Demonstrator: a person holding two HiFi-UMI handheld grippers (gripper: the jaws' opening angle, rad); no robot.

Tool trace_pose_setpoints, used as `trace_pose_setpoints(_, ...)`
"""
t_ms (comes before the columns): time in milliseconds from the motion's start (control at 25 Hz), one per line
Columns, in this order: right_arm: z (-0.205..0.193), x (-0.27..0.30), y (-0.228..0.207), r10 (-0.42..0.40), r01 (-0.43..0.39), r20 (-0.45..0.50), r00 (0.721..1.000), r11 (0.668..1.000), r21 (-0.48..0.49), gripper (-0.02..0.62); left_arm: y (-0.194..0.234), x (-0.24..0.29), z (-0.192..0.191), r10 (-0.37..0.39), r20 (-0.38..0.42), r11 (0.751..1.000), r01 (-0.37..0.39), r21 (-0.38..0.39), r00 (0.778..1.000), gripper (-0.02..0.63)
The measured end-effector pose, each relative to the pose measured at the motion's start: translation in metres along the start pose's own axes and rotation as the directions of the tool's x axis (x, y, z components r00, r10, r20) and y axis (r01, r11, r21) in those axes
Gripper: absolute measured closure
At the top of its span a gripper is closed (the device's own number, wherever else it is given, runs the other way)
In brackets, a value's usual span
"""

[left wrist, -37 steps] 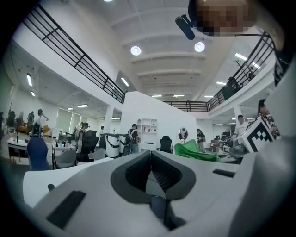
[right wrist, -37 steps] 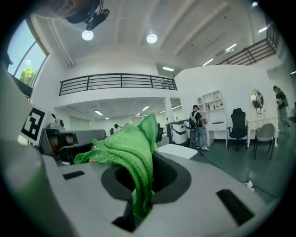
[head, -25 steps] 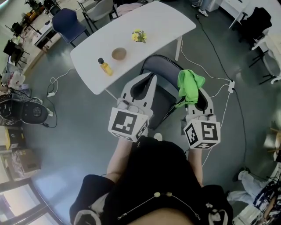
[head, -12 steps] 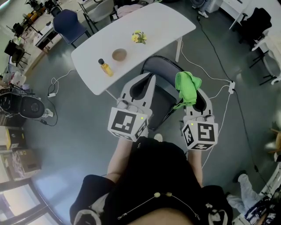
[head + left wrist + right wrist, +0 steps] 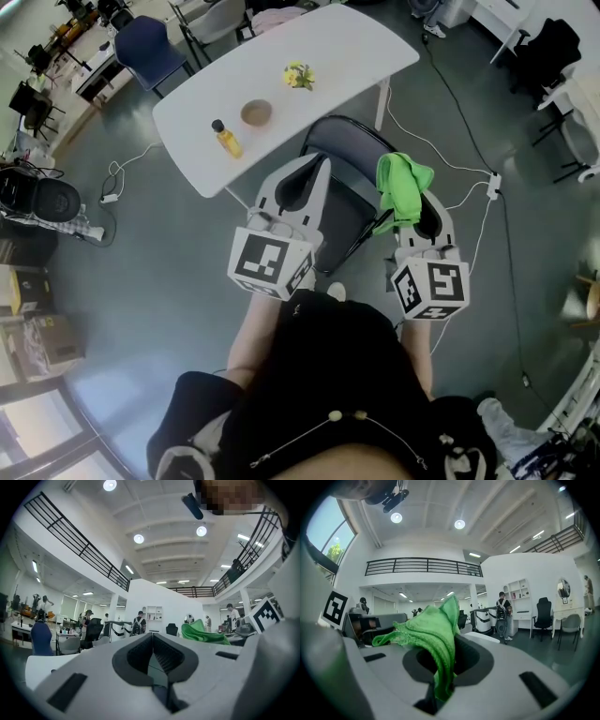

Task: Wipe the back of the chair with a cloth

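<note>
Left tongs [image 5: 323, 169]: clenched on nothing, jaws pressed together, hovering over the chair's left side. I have hardly moved them in the last second.
Chair [image 5: 349, 150]: dark, tucked against the white worktop [image 5: 328, 47], lying below and between my two tools.
Cloth [image 5: 403, 187]: green and bunched, sticking up out of the right jaws above the chair's right side. It has wobbled slightly left and back, nothing more.
Right tongs [image 5: 458, 643]: grasping the cloth, in much the same spot as a second ago.
Meaning: I judge that wiping has not begun, since the cloth still has to come down onto the chair back.
</note>
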State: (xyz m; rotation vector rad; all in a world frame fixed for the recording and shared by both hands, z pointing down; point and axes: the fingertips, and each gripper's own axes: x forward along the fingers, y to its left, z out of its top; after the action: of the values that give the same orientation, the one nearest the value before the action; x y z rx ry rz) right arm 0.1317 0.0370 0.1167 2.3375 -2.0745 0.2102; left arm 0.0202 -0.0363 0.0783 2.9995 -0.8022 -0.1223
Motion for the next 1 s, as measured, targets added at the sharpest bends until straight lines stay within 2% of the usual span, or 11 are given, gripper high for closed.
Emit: trace_pose_setpoints(1000, -0.014, -0.015, 0.008, 0.009, -0.010, -0.043, 0.999, 1.000, -0.010, 0.552, -0.003, -0.025, -0.011, 0.040, -0.031, 0.999, -0.041, -0.021, 0.999, 0.600)
